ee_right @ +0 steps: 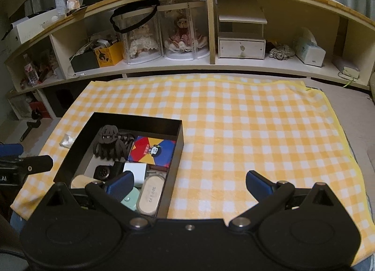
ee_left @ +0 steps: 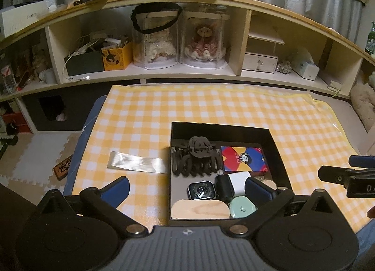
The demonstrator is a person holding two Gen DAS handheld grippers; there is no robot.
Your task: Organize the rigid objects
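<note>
Black open box [ee_left: 276, 144] on the checked cloth [ee_left: 211, 106], near its front edge, crammed: dark hair claw [ee_left: 199, 156], colourful card pack [ee_left: 243, 159], smartwatch [ee_left: 201, 190]. Front items partly hidden behind fingers. Left gripper [ee_left: 187, 186] and right gripper [ee_right: 189, 183] both spread wide, pinching nothing.

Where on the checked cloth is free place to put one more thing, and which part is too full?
Free: the checked cloth right of the black box, and the strip between box and shelf. Left of the box lies a clear wrapper. Inside the box it is crowded.
</note>
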